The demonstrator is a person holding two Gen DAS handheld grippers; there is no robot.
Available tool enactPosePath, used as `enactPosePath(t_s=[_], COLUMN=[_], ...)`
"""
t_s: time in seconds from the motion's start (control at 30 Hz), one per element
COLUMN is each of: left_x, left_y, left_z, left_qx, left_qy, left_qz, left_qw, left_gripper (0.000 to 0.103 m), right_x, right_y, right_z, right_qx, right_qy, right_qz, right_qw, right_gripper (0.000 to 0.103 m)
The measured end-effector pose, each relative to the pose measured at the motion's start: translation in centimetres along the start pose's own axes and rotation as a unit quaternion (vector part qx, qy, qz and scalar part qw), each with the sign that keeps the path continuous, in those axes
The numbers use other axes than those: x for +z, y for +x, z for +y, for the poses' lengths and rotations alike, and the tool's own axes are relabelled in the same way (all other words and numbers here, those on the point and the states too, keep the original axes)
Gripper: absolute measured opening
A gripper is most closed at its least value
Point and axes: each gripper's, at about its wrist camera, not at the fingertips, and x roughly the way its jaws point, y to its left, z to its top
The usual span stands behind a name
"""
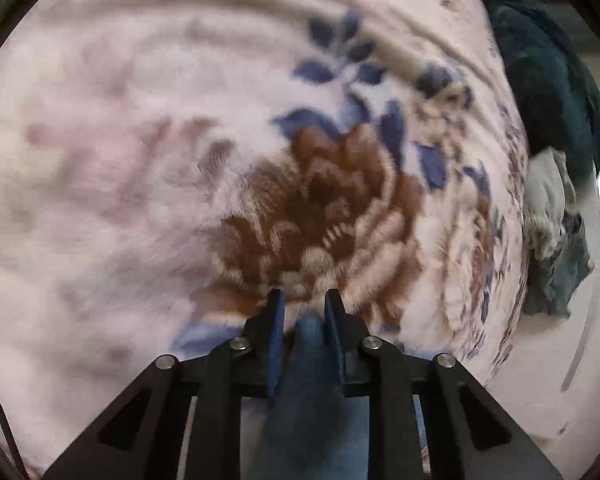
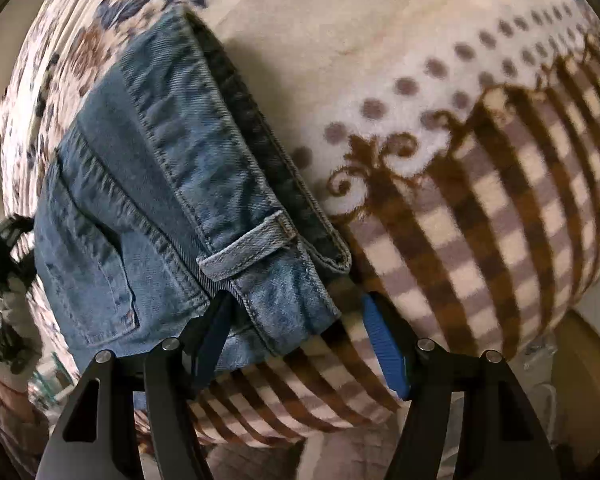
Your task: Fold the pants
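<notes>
Fleece blanket (image 2: 380, 40) bed | left gripper (image 1: 305, 312) pinching jeans (image 2: 160, 200) | right gripper (image 2: 296, 320) spread astride waistband (image 2: 228, 168) corner | waistband axis running up-left.

Soft, even daylight is seen; the pink floral fleece blanket (image 1: 180, 152) is motion-blurred; a shadow is cast beside the faded blue denim pants (image 2: 152, 184); edges are fisheye-bent.

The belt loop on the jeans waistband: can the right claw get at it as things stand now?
Probably yes. The right claw is open around the waistband corner of the jeans, and the belt loop lies just ahead of its fingertips, with nothing covering it.
</notes>
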Motion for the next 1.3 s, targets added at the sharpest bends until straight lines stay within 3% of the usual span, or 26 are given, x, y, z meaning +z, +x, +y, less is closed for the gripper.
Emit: enactPosePath(t_s=[0.07, 0.1, 0.13, 0.23, 0.3, 0.33, 0.4, 0.43, 0.5, 0.57, 0.63, 0.7, 0.77, 0.83, 0.9, 1.03, 1.07, 1.1, 1.13, 1.2, 1.3], left_x=[-2.1, -2.8, -4.5, -8.5, -10.9, -11.6, -12.7, -13.0, -12.9, -12.4, -11.6, -10.4, -8.5, -7.2, -5.7, -3.6, -3.5, -3.6, -3.9, -4.1, -4.0], left_y=[-2.5, -3.2, -4.3, -5.3, -4.2, -3.2, -1.1, -0.7, -0.9, -2.0, -3.6, -4.1, -3.1, -2.3, -1.4, 0.4, 0.5, 0.5, 0.1, 0.0, -0.1], left_z=[-0.8, -0.6, -0.6, -0.9, -1.4, -1.3, -0.3, 0.4, 0.9, -0.2, -2.6, -5.8, -8.7, -9.6, -9.0, -6.6, -6.1, -5.7, -5.5, -4.7, -4.3], left_qx=[0.003, 0.001, 0.001, 0.003, 0.031, 0.05, 0.097, 0.102, 0.094, 0.1, 0.08, 0.063, 0.087, 0.102, 0.109, 0.108, 0.109, 0.112, 0.111, 0.098, 0.088], left_qy=[0.029, 0.033, 0.038, 0.058, 0.083, 0.092, 0.081, 0.064, 0.032, 0.034, 0.068, 0.128, 0.199, 0.226, 0.219, 0.154, 0.144, 0.135, 0.129, 0.113, 0.105], left_qz=[-0.018, -0.021, -0.026, -0.025, -0.013, -0.003, 0.021, 0.029, 0.031, 0.02, -0.01, -0.013, -0.003, 0.0, 0.006, 0.012, 0.01, 0.007, 0.005, 0.001, -0.001], left_qw=[0.9994, 0.9992, 0.9989, 0.998, 0.996, 0.9946, 0.9918, 0.9923, 0.9946, 0.9942, 0.9945, 0.9897, 0.9763, 0.9689, 0.9697, 0.982, 0.9835, 0.9845, 0.9854, 0.9887, 0.9906], left_gripper=[0.036, 0.051, 0.056, 0.056, 0.056, 0.056, 0.062, 0.062, 0.062, 0.06, 0.06, 0.06, 0.06, 0.06, 0.06, 0.06, 0.06, 0.06, 0.06, 0.06, 0.06], right_x=[-1.0, -1.8, -2.8, -4.9, -5.6, -5.9, -6.2, -6.5, -7.1, -7.3, -7.6, -7.9, -7.8, -6.7, -4.2, 3.6, 6.8, 8.3, 9.4, 9.7, 8.5], right_y=[-1.2, -1.7, -2.1, -0.4, 1.7, 2.6, 3.6, 4.2, 4.4, 3.7, 3.0, 1.7, -0.9, -3.6, -5.2, -5.1, -4.4, -3.7, -3.1, -3.2, -6.8], right_z=[-0.1, -0.5, -0.9, -0.6, 0.4, 1.3, 3.0, 3.9, 4.7, 4.7, 3.1, 1.2, -0.4, -1.1, -0.9, 0.6, 0.1, 0.1, 1.0, 2.6, 4.7], right_qx=[0.022, 0.045, 0.088, 0.198, 0.251, 0.247, 0.135, 0.076, 0.042, 0.066, 0.135, 0.164, 0.159, 0.143, 0.143, 0.138, 0.157, 0.17, 0.183, 0.158, 0.122], right_qy=[0.025, 0.039, 0.059, 0.1, 0.117, 0.109, 0.046, -0.002, -0.035, -0.032, 0.02, 0.062, 0.079, 0.068, 0.043, -0.021, -0.042, -0.058, -0.083, -0.123, -0.178], right_qz=[0.0, -0.003, -0.007, 0.026, 0.048, 0.051, 0.039, 0.024, 0.015, 0.014, 0.028, 0.015, -0.026, -0.067, -0.093, -0.1, -0.08, -0.064, -0.054, -0.063, -0.112], right_qw=[0.999, 0.998, 0.994, 0.975, 0.96, 0.962, 0.989, 0.997, 0.998, 0.997, 0.99, 0.984, 0.984, 0.985, 0.984, 0.985, 0.983, 0.982, 0.978, 0.978, 0.97], right_gripper=[0.07, 0.071, 0.073, 0.075, 0.075, 0.074, 0.071, 0.071, 0.071, 0.073, 0.074, 0.074, 0.074, 0.074, 0.074, 0.074, 0.072, 0.047, 0.032, 0.022, 0.019])
